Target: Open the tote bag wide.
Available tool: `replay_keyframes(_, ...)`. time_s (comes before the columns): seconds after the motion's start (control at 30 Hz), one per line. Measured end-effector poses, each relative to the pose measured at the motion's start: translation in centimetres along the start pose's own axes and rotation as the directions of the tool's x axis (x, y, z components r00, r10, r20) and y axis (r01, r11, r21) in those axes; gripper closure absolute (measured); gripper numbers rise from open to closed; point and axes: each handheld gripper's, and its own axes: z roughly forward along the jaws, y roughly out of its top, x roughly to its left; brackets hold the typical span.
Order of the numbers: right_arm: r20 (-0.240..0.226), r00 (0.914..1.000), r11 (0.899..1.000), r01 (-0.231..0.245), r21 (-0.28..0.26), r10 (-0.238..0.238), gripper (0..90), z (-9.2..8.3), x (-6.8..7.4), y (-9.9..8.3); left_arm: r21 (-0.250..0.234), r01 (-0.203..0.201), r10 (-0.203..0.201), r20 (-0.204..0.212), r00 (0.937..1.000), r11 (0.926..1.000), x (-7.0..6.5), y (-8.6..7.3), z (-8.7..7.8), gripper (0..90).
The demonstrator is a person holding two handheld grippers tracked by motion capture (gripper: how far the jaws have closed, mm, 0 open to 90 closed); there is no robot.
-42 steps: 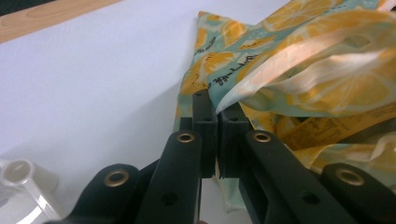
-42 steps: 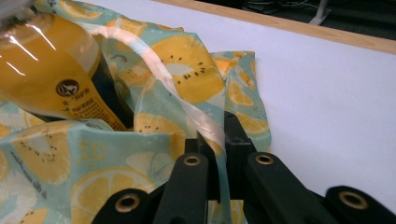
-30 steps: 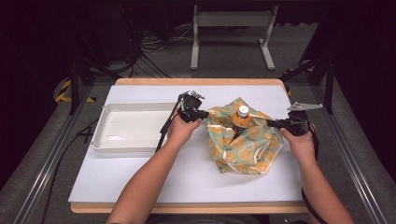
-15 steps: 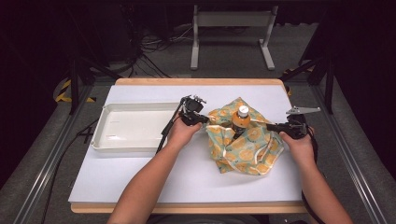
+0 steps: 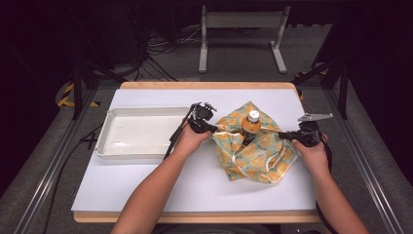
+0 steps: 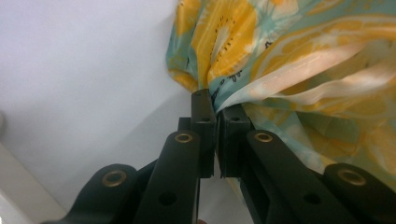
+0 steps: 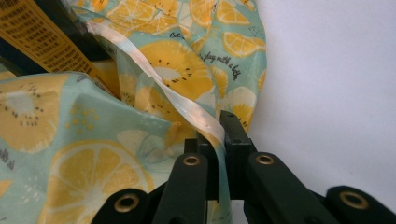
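A teal cloth bag [image 5: 255, 153] printed with orange slices lies on the white table top, with an orange bottle [image 5: 251, 126] standing upright inside it. My left gripper [image 5: 213, 128] is shut on the bag's left edge; in the left gripper view the fabric [image 6: 261, 70] is pinched at the jaw tips [image 6: 215, 112]. My right gripper [image 5: 287, 134] is shut on the bag's right edge. The right gripper view shows a pale drawstring ribbon [image 7: 187, 105] running into the closed jaws [image 7: 219, 135], and the bottle's yellow label [image 7: 42, 32] behind the cloth.
A shallow white tray [image 5: 139, 134] sits on the table left of the bag. The table top [image 5: 195, 180] is bare in front of the hands. A metal stand [image 5: 241, 29] and cables lie on the dark floor beyond the far edge.
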Motion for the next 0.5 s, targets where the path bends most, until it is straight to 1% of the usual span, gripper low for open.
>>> replay_keyframes(0.1, 0.001, 1.0, 1.0, -0.004, 0.005, 0.004, 88.3, -0.1, -0.2, -0.2, 0.018, -0.013, 0.013, -0.003, 0.9999, 0.9998, -0.2, 0.0, 0.1, 86.7)
replay_keyframes(0.17, 0.002, 1.0, 1.0, -0.007, 0.008, 0.007, 88.2, -0.1, -0.2, -0.3, 0.023, -0.012, 0.012, -0.002, 0.9999, 0.9997, -0.3, 0.0, 0.1, 86.8)
replay_keyframes(0.33, -0.007, 0.9999, 1.0, -0.01, 0.004, 0.01, 85.3, -0.4, -0.2, -0.4, 0.02, -0.014, 0.015, -0.005, 0.9999, 0.9997, -0.4, 0.0, 0.1, 86.8)
replay_keyframes(0.43, -0.017, 0.9998, 1.0, -0.005, -0.015, 0.005, 79.4, -1.2, -0.1, -0.3, 0.016, -0.015, 0.015, -0.008, 0.9999, 0.9998, -0.4, 0.1, -0.1, 86.9)
replay_keyframes(0.5, -0.02, 0.9998, 0.999, -0.007, -0.037, 0.006, 73.9, -1.9, 0.0, -0.2, 0.015, -0.012, 0.012, -0.006, 0.9999, 0.9998, -0.4, 0.1, -0.1, 86.9)
